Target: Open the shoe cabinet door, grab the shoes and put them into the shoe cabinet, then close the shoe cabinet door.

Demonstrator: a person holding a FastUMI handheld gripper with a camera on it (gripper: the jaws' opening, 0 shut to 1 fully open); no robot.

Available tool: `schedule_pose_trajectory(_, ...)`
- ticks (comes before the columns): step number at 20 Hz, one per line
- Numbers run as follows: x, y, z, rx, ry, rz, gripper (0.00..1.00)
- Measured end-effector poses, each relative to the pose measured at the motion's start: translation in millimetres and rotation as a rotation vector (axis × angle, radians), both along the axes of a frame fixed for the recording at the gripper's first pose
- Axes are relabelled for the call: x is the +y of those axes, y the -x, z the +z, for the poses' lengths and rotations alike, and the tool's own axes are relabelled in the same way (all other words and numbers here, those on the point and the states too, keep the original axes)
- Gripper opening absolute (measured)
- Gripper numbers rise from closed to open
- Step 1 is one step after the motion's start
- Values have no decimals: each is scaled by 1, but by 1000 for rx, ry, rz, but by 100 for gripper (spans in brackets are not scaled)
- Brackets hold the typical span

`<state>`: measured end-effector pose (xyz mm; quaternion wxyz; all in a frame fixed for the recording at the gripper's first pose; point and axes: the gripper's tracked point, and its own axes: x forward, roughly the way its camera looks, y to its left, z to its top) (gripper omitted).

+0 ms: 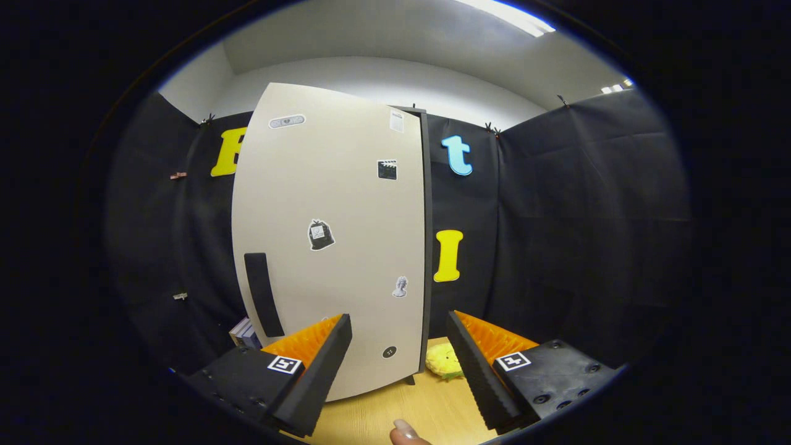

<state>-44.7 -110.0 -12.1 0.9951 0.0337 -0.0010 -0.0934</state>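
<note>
The shoe cabinet stands upright on the wooden table, just ahead of my fingers. Its pale door carries several small stickers and a dark vertical handle near its left edge; I cannot tell for sure whether it is fully shut. My gripper is open, with nothing between its fingers, and it points at the door's lower right part. A yellow fluffy shoe lies on the table by the cabinet's right foot, just beyond the right finger.
The light wooden table runs under the fingers. A fingertip of a person shows at the near table edge. Some stacked books or boxes sit left of the cabinet. Black cloth walls close the booth behind and to the right.
</note>
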Motion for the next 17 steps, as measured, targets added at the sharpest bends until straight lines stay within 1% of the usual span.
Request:
schedule_pose_trajectory(9, 4, 0, -3, 13, 9, 9, 98)
schedule_pose_trajectory(17, 13, -1, -1, -3, -7, 38, 98)
